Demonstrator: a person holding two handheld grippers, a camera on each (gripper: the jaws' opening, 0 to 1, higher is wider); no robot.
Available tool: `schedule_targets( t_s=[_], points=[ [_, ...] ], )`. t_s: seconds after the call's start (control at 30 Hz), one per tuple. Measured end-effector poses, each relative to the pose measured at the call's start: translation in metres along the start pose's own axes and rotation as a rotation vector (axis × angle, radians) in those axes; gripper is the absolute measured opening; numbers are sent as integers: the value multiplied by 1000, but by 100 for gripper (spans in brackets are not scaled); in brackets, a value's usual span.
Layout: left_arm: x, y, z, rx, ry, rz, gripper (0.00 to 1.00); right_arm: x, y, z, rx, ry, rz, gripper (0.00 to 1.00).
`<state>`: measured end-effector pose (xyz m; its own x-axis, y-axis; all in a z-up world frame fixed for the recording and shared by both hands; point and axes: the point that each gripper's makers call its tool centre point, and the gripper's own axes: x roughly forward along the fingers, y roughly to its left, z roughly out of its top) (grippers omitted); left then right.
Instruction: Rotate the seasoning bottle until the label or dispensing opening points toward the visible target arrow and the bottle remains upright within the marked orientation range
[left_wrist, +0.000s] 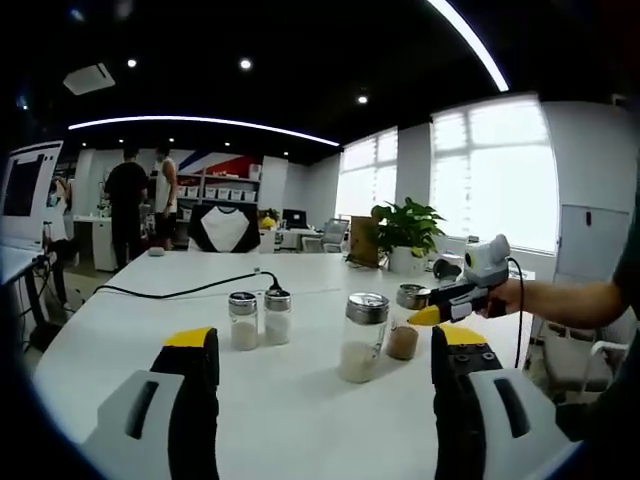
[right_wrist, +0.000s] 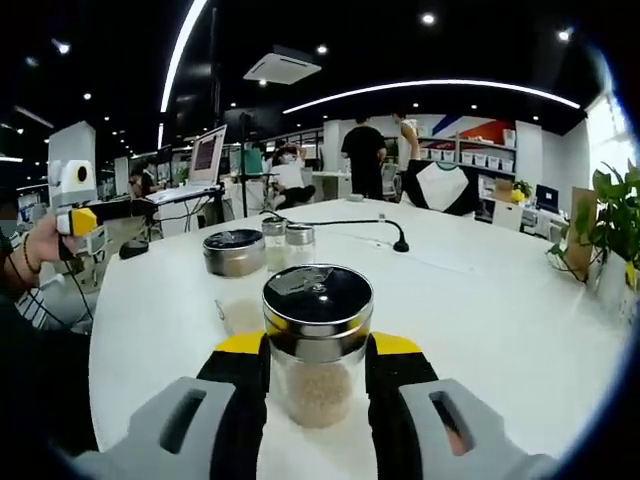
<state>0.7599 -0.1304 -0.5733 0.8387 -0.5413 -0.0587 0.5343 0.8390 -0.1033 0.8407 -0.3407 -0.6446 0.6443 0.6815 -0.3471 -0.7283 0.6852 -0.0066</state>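
Note:
A glass seasoning bottle (right_wrist: 317, 345) with tan grains and a black, metal-rimmed lid stands upright on the white table (right_wrist: 480, 300). My right gripper (right_wrist: 317, 352) is shut on it, its yellow-tipped jaws pressing both sides. In the left gripper view the same bottle (left_wrist: 404, 326) stands at the right, with the right gripper (left_wrist: 432, 312) reaching in from a person's hand. My left gripper (left_wrist: 322, 340) is open above the table (left_wrist: 130, 320), short of the bottles and holding nothing. It also appears in a hand at the far left of the right gripper view (right_wrist: 78, 218).
A larger jar (left_wrist: 362, 337) with pale grains stands beside the held bottle, and two small shakers (left_wrist: 260, 318) stand left of it. A black cable (left_wrist: 190, 290) runs across the table. A potted plant (left_wrist: 405, 235) stands at the far edge. People stand at the back.

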Motion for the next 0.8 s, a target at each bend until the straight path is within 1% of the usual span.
schedule_targets(
  t_s=[0.1, 0.3, 0.57, 0.8],
  points=[
    [0, 1, 0, -4, 1, 2, 92, 0, 0, 0, -10, -10, 35, 36],
    [-1, 2, -1, -7, 4, 6, 92, 0, 0, 1, -19, -12, 72, 36],
    [-1, 2, -2, -13, 8, 10, 92, 1, 0, 1, -25, 2, 105, 36],
    [0, 1, -1, -15, 9, 4, 91, 1, 1, 0, -15, 3, 112, 36]
  ],
)
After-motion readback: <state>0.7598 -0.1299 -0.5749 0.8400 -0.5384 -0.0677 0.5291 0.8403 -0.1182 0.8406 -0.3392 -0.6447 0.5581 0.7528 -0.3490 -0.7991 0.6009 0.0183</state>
